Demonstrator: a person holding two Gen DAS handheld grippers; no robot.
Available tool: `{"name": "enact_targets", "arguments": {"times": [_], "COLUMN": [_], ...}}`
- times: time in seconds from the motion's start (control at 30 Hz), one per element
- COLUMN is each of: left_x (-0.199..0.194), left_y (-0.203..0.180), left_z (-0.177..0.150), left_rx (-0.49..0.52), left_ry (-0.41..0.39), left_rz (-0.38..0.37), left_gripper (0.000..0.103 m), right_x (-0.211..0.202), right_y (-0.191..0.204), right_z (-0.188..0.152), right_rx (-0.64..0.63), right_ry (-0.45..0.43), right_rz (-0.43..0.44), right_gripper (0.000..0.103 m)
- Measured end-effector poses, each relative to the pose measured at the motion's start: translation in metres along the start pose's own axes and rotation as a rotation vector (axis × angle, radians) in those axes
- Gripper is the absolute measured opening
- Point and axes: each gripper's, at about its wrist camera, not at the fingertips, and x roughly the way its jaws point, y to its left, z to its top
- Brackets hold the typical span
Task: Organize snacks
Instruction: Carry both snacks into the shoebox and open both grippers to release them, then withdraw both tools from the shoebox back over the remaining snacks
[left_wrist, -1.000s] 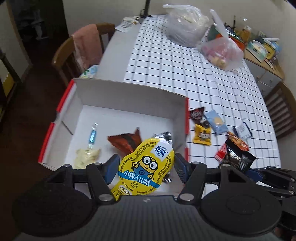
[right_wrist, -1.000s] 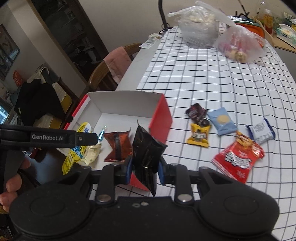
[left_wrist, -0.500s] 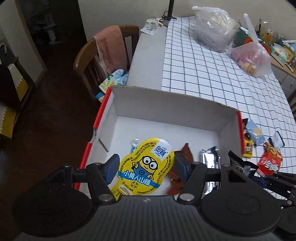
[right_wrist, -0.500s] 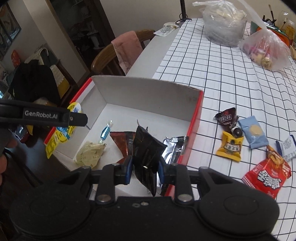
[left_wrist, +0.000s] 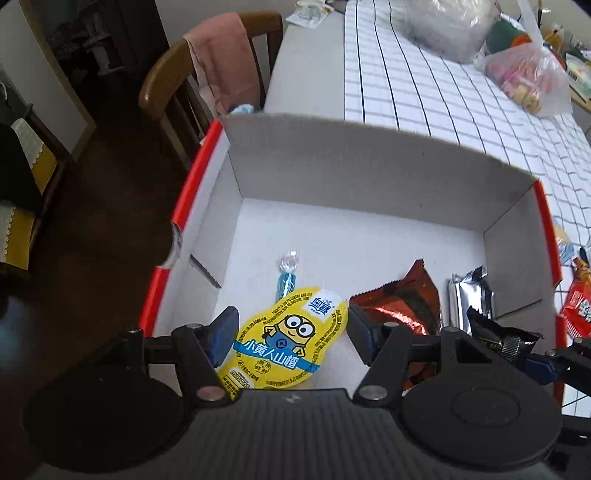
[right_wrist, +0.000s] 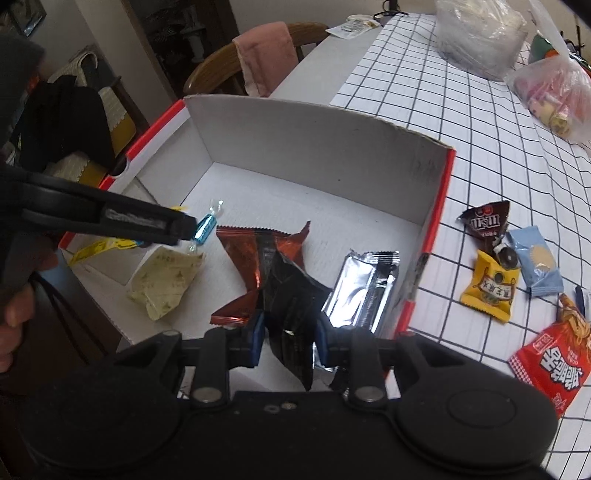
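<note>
My left gripper is shut on a yellow Minions snack pack and holds it over the near left part of the white cardboard box. My right gripper is shut on a black snack packet over the box's near edge. Inside the box lie a red-brown wrapper, a silver packet, a blue candy and a pale green packet.
Loose snacks lie on the checked tablecloth right of the box: a brown packet, a yellow one, a light blue one and a red bag. Two plastic bags stand at the far end. A wooden chair stands left of the table.
Both grippers have moved left and closer over the box, each still holding its packet. The box now fills more of both views.
</note>
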Motion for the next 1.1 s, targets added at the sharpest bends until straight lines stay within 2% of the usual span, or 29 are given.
{"name": "enact_targets", "arguments": {"times": [0.3,0.5,0.7,0.87,1.1], "left_x": [0.017,0.016,0.007,-0.006,-0.032], "left_y": [-0.004,-0.003,-0.003,-0.003,-0.010], "left_z": [-0.007,-0.011,-0.015,-0.019,-0.026], "left_rx": [0.016,0.014,0.003,-0.008,0.002], "left_ry": [0.039,0.019,-0.017,-0.052,-0.104], "left_rz": [0.014,0.021,0.016,-0.006,-0.067], "left_gripper": [0.064,0.064,0.064,0.069,0.073], "right_x": [0.002,-0.002,-0.009,-0.022,-0.050], "right_y": [0.004,0.000,-0.002,-0.006,-0.013], "right_z": [0.001,0.001,-0.001,-0.005,-0.009], "right_rx": [-0.033,-0.020,-0.008,0.010,0.026], "right_ry": [0.006,-0.003,-0.020,-0.043,-0.095], "right_rz": [-0.046,-0.046,-0.030,0.001,0.037], "right_gripper": [0.029,0.034,0.046,0.057,0.070]}}
